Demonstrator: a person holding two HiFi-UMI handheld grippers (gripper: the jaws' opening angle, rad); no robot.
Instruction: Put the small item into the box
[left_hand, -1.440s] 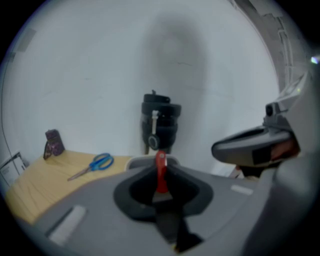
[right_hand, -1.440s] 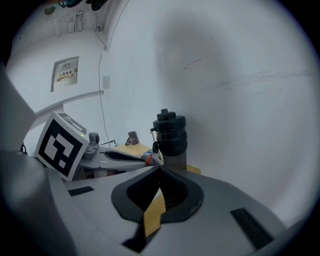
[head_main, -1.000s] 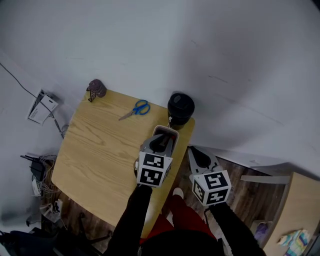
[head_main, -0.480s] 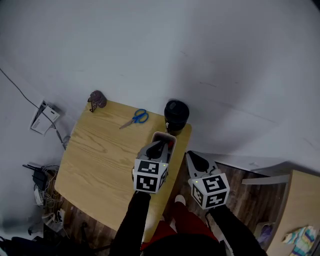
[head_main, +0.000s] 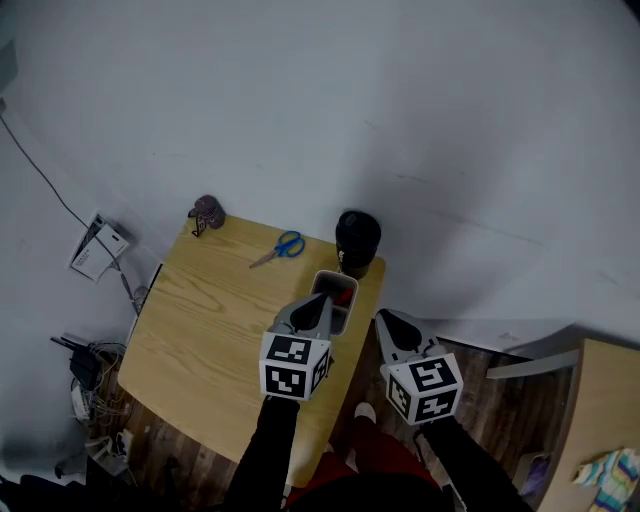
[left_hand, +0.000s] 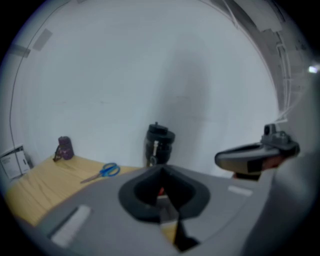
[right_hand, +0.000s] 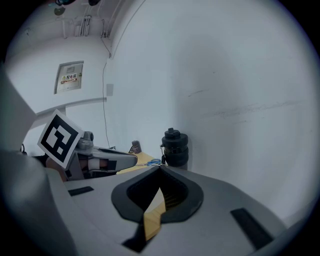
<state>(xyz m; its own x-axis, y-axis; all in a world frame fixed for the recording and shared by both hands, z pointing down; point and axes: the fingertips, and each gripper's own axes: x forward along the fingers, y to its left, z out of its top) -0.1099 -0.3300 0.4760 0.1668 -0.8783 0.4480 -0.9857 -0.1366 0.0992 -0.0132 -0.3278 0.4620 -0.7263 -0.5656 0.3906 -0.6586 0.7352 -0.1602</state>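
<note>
One table (head_main: 200, 310), one box (head_main: 349, 288), one scissors (head_main: 285, 246), one black bottle (head_main: 357, 240), one purple item (head_main: 207, 211)

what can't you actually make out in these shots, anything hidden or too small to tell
- Inside of the box: in the head view the left gripper covers most of it. Only a red patch shows, so the item cannot be named.
- Dark object at the table's far corner: too small in the head view, blurred in the left gripper view.
- Wall sign: right gripper view, print too small to read.
</note>
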